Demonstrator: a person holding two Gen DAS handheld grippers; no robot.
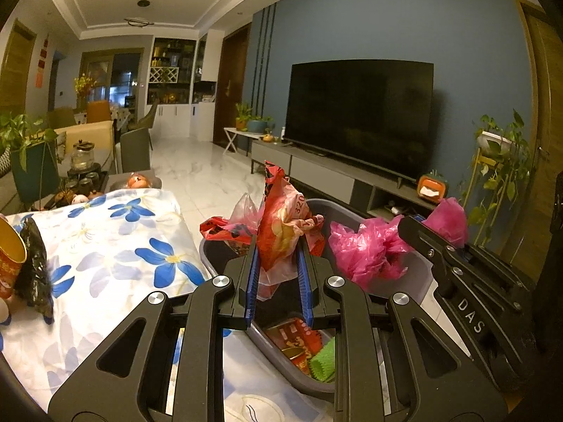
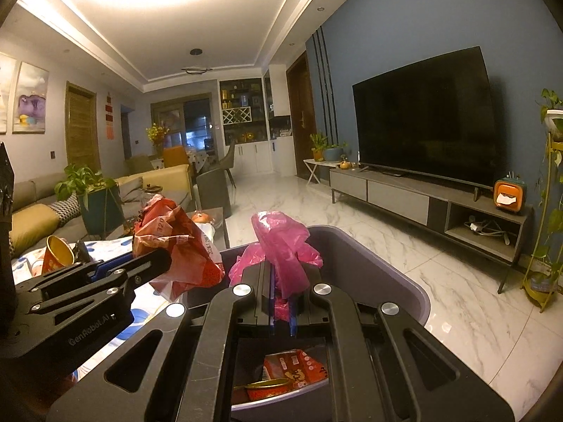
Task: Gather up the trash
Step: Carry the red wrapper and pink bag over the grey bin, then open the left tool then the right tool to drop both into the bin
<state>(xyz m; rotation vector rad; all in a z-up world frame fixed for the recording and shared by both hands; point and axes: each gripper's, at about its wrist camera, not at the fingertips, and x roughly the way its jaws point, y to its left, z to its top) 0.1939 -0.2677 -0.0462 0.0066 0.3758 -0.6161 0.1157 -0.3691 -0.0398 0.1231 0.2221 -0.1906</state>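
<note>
My left gripper (image 1: 278, 253) is shut on a crumpled red and orange plastic bag (image 1: 281, 225), held over the grey bin (image 1: 415, 274). My right gripper (image 2: 281, 281) is shut on a crumpled pink plastic bag (image 2: 281, 246), also above the grey bin (image 2: 387, 263). The right gripper (image 1: 429, 239) with its pink bag (image 1: 366, 249) shows in the left wrist view. The left gripper (image 2: 165, 256) with its red bag (image 2: 183, 246) shows in the right wrist view. Red packets (image 2: 295, 369), a tin (image 2: 267, 388) and a green scrap (image 1: 325, 360) lie inside the bin.
A table with a blue-flowered cloth (image 1: 116, 246) stands left of the bin. On it are a red paper cup (image 1: 12, 260) and a black wrapper (image 1: 35, 263). A TV (image 1: 359, 116) on a low cabinet (image 2: 422, 204) lines the blue wall. Marble floor (image 2: 457, 299) lies between.
</note>
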